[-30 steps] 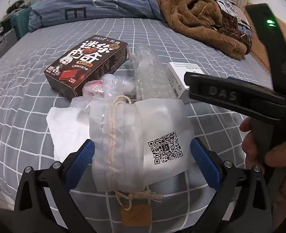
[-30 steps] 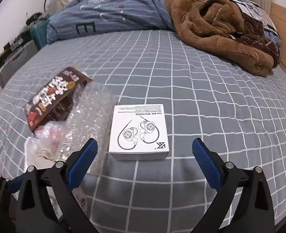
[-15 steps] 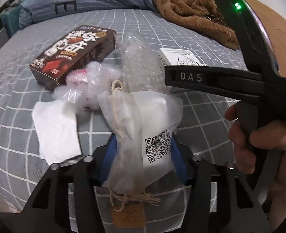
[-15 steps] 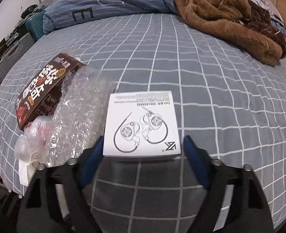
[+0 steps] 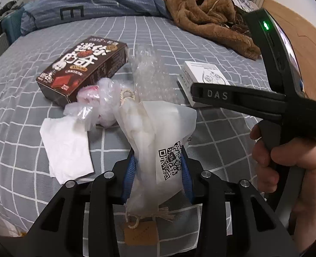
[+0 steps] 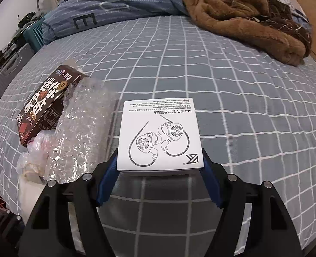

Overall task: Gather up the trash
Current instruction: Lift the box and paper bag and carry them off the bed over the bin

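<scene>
- The grasping step of the collection is in hand: 2 pieces of trash on the bed are being taken at once, 1 by each gripper.
- The left gripper is seen with its fingers closing on the white pouch, which is pinched between them near its QR label.
- The right gripper is held with its fingers fairly wide, clamped against both sides of the white earphone box.
- The chocolate box, bubble wrap, crumpled plastic bag and tissue are left lying on the bed.
- Next, a steady lift is judged to be needed; the soft pouch could slip.
</scene>
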The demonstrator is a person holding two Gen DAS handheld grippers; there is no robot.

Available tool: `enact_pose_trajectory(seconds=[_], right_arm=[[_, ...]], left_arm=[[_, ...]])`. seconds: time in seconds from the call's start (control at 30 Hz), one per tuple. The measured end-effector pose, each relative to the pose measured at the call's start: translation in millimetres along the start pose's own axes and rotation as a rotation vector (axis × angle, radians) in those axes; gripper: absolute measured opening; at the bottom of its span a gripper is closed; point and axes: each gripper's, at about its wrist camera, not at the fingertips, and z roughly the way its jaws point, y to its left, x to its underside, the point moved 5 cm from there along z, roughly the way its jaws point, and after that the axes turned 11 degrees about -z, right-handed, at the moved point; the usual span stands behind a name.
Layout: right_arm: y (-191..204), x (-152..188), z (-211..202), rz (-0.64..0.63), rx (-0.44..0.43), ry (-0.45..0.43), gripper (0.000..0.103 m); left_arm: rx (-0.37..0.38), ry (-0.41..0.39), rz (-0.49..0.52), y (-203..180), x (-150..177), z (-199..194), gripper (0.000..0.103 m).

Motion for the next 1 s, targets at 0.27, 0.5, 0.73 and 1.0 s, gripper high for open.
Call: enact_pose_trajectory(seconds=[0.27, 0.5, 0.73, 1.0], right_arm=[[-5.0, 5.3, -11.5, 0.014, 0.027, -0.014, 0.068], [-2.8, 15.7, -28.8, 0.014, 0.048, -0.032, 0.068], [-8.8, 37.2, -58.0, 0.021, 0.075, -0.051, 0.068], [-13.8, 53.8, -90.4, 0.034, 0.091, -0.081, 0.068]], left_arm=[[-0.023, -0.025, 0.008, 1.9, -1.8, -6.6, 0.037], [-0.023, -0.048, 0.007, 2.7, 0.5, -22.6, 0.037], [-0.030, -0.087, 0.013, 9.4, -1.1, -37.0, 0.037], [-0.044, -0.109, 0.017, 15.5, -1.8, -49.9, 0.037]])
